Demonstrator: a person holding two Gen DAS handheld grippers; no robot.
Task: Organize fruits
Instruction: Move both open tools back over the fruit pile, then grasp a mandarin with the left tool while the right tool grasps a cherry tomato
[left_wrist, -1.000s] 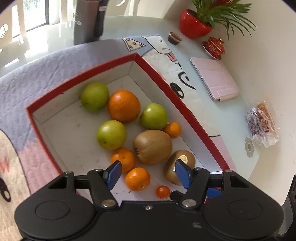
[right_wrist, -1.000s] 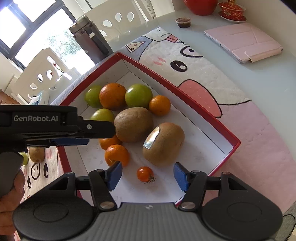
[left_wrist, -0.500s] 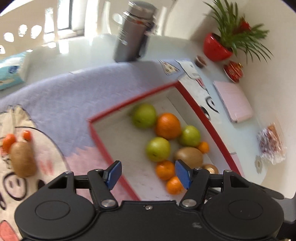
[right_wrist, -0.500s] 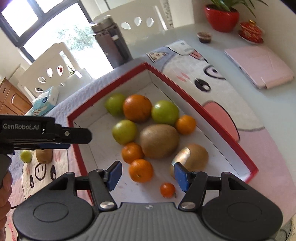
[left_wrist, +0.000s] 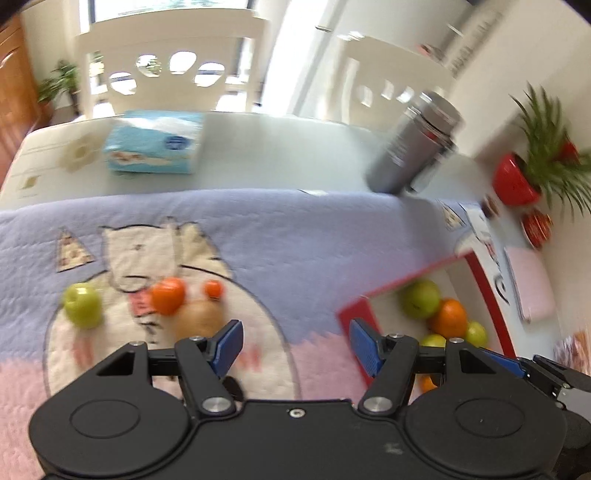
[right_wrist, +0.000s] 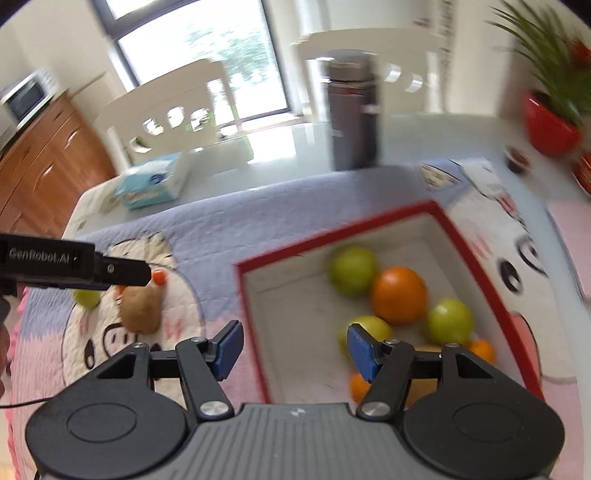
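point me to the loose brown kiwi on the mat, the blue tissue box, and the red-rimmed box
brown oval kiwi on the mat (right_wrist: 141, 308): right wrist view, middle of its skin.
light blue tissue box (left_wrist: 155, 147): left wrist view, centre of its front face.
red-rimmed white box (right_wrist: 332, 236): right wrist view, far red rim.

Outside the box (right_wrist: 369, 225): one green apple (left_wrist: 82, 305), one kiwi (left_wrist: 199, 319), two oranges (left_wrist: 168, 295).

left gripper (left_wrist: 293, 349) swung from box (left_wrist: 354, 312) toward loose fruit (left_wrist: 168, 295)
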